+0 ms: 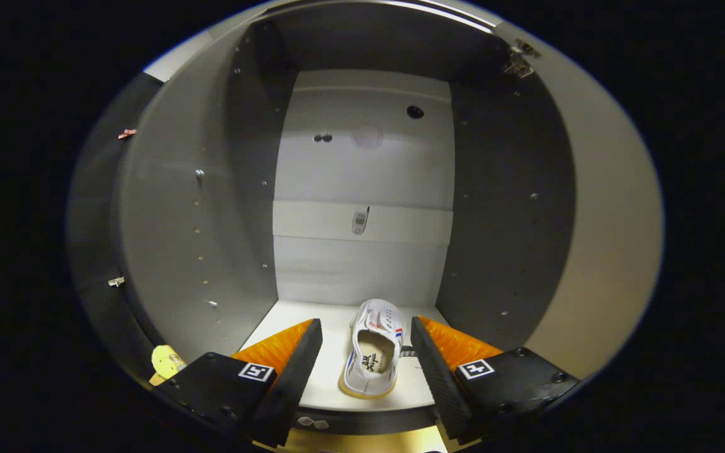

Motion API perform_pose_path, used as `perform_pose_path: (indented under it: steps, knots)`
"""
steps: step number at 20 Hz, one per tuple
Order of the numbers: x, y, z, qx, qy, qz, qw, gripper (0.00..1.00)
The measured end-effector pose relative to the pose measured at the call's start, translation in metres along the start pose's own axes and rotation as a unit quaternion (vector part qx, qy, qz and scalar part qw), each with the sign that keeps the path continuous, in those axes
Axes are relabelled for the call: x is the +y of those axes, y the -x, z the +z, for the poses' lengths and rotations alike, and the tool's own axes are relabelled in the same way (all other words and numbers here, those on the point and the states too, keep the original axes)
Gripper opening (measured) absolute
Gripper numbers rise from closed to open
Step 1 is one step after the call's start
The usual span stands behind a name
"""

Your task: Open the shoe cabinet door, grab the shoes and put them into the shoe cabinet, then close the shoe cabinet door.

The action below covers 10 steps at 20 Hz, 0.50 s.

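The gripper (365,352) is spread wide, holding nothing; the shoe (375,349) lies between its fingers, low-centre, inside the cabinet (362,264). Pulling back carelessly could drag it out.

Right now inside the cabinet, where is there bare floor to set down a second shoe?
The white shoe lies on the cabinet floor between the open jaws of the gripper, touching neither. Bare floor lies between the shoe and the left wall, and a strip runs behind its toe to the back panel. It is tighter toward the right wall.
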State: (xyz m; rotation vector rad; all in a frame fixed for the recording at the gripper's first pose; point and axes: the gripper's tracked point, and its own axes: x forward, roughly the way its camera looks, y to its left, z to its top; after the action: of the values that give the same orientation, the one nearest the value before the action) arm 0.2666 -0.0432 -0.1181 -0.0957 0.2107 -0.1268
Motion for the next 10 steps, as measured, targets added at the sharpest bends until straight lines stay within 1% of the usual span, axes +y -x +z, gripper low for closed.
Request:
perform_pose_path:
  steps: [1,2,3,10]
  knots:
    - [0.001,0.018,0.007,-0.009,-0.006,0.000,1.000,0.92]
    - [0.000,0.040,0.013,-0.017,-0.012,-0.001,1.000,0.97]
    - [0.000,0.061,0.021,-0.025,-0.018,-0.002,1.000,0.99]
    - [-0.004,0.226,0.064,-0.063,-0.036,-0.007,0.997,0.98]
